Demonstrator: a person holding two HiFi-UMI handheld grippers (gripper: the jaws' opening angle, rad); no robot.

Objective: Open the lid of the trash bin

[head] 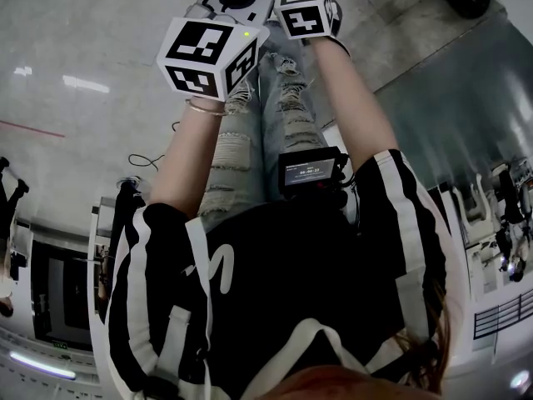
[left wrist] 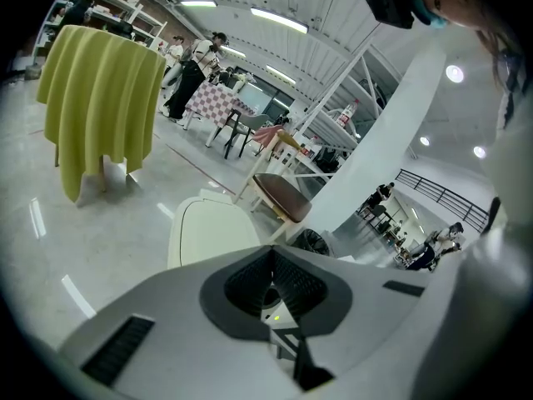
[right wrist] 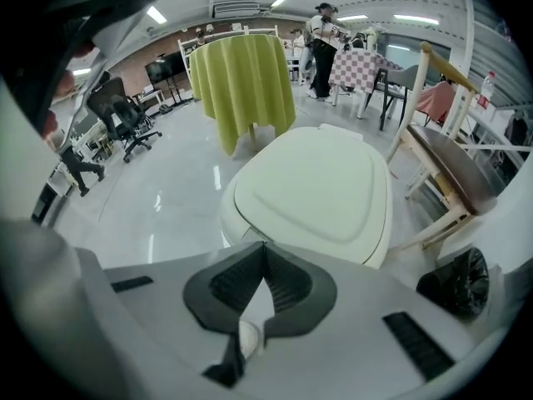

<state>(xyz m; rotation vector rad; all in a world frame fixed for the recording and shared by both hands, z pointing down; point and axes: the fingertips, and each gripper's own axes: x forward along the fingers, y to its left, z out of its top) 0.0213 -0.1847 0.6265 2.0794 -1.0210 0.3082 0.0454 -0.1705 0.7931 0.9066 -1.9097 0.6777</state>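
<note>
**Right gripper view shows the bin with its lid down**

Right gripper view: the cream-white plastic trash bin stands on the shiny grey floor, straight ahead of the right gripper. Its smooth lid is down and closed. The right gripper's dark fingers are together at the tips, with nothing between them.

The left gripper has its fingers together too, and it holds nothing. In the left gripper view the bin sits ahead and a bit to the left.

A yellow-green cloth hangs over a stand behind the bin. A wooden chair with a brown seat is near the bin on its right. Far off, people stand by a table with a checked cloth.

In the head view the person holds both grippers out over ripped jeans. The marker cubes face up.
</note>
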